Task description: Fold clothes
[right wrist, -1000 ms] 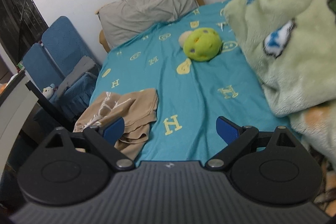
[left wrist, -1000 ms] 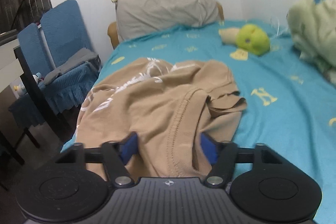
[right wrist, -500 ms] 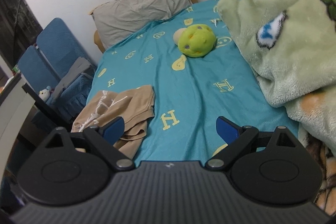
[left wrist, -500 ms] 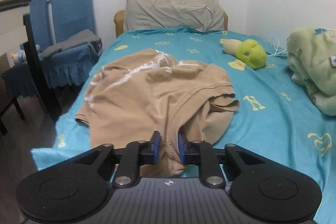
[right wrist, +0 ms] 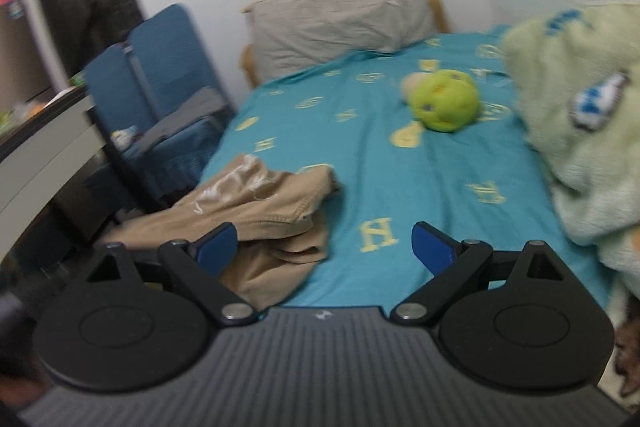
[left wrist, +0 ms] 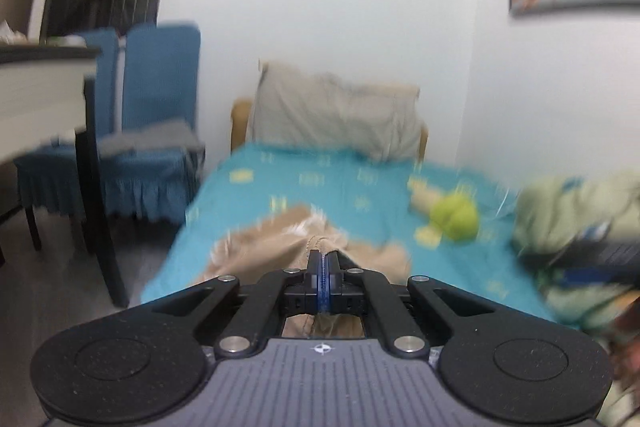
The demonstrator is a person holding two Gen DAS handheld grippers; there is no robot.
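Observation:
A tan T-shirt with a white print (right wrist: 256, 207) lies bunched at the near left corner of the teal bed (right wrist: 400, 163). My left gripper (left wrist: 322, 269) is shut on an edge of the tan T-shirt (left wrist: 280, 243) and holds it lifted; the rest trails down to the bed. This view is blurred. My right gripper (right wrist: 325, 245) is open and empty, just above the bed's near edge, with its left finger (right wrist: 218, 247) over the shirt's right side.
A grey pillow (right wrist: 340, 23) lies at the head of the bed. A green plush toy (right wrist: 446, 101) sits mid-bed. A pale green fleece blanket (right wrist: 580, 115) is heaped on the right. Blue-covered chairs (right wrist: 160, 79) and a table (left wrist: 44, 99) stand left of the bed.
My left gripper has closed on the shirt's edge and lifted it up and back. My right gripper has moved lower and closer to the shirt, still open.

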